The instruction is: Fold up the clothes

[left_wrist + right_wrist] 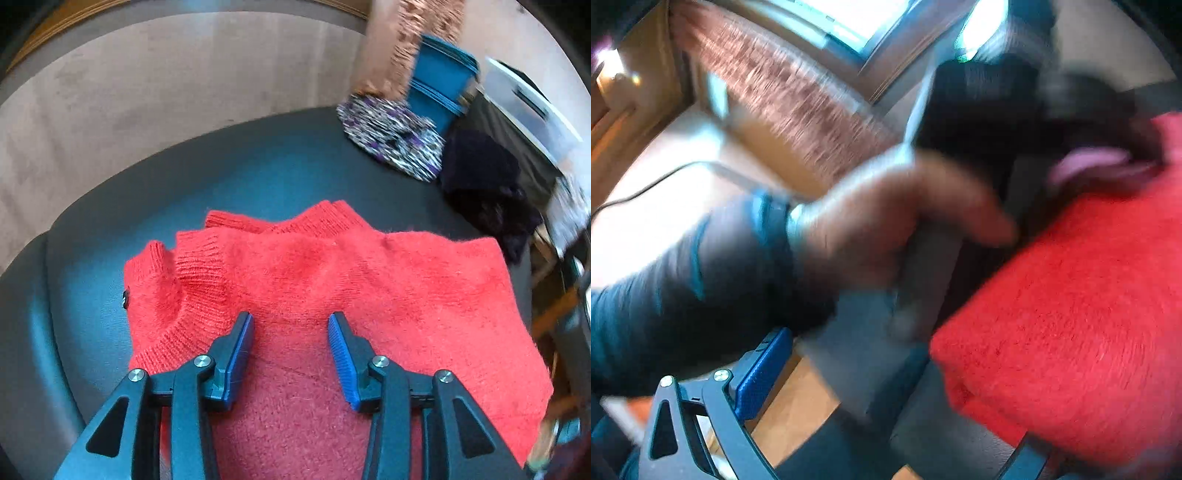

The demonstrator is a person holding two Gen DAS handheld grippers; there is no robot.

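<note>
A red knit sweater (332, 280) lies folded on a dark teal seat cushion (229, 173), its ribbed cuffs and collar at the left and far side. My left gripper (291, 321) is open, its blue pads just above the sweater's near part, holding nothing. In the blurred right wrist view the sweater (1071, 314) fills the right side. My right gripper (886, 384) looks open; only its left blue pad (761, 373) shows clearly, the other finger is hidden under the sweater's edge. The person's left hand (886, 221) and sleeve cross that view.
A purple and white patterned garment (391, 136) and a dark garment (484, 184) lie at the cushion's far right. A blue box (439, 85) and a white bin (528, 107) stand beyond. The beige sofa back (155, 85) runs along the far side.
</note>
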